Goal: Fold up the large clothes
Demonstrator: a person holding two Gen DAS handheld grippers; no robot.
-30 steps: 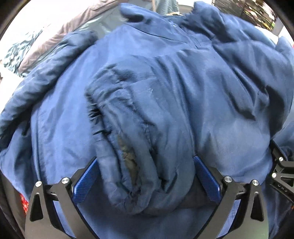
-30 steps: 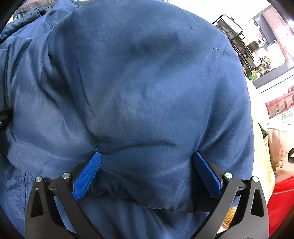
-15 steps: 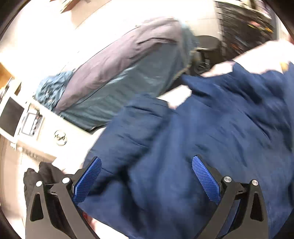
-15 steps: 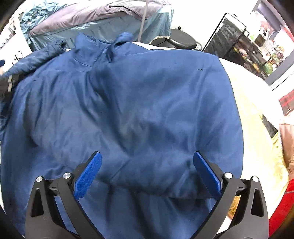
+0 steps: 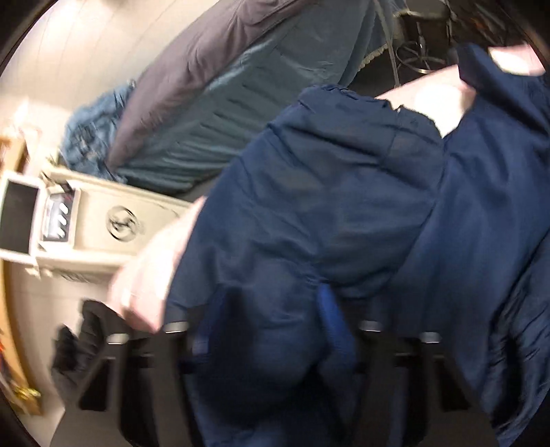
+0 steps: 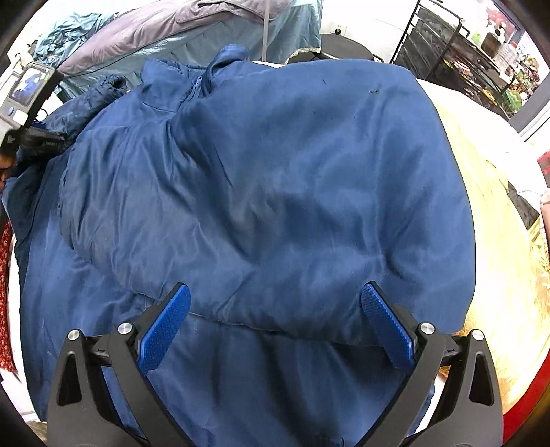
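Observation:
A large navy blue padded jacket (image 6: 268, 192) lies spread over the table, collar (image 6: 192, 79) at the far side, one half folded over the other. My right gripper (image 6: 275, 326) is open and empty, hovering above the jacket's near folded edge. In the blurred left wrist view, my left gripper (image 5: 264, 330) has narrowed its fingers around a bunched blue sleeve (image 5: 309, 213) at the jacket's left side. The left gripper also shows in the right wrist view (image 6: 37, 137) at the far left, at the sleeve cuff (image 6: 110, 86).
A yellow cloth (image 6: 498, 220) covers the table right of the jacket. Grey and teal bedding (image 6: 192, 31) is piled behind. A black wire rack (image 6: 447, 44) stands at the back right. A beige appliance (image 5: 103, 223) stands beyond the table's left edge.
My left gripper swung left off the jacket body and closed in on the sleeve. My right gripper pulled back and up from the jacket, staying open.

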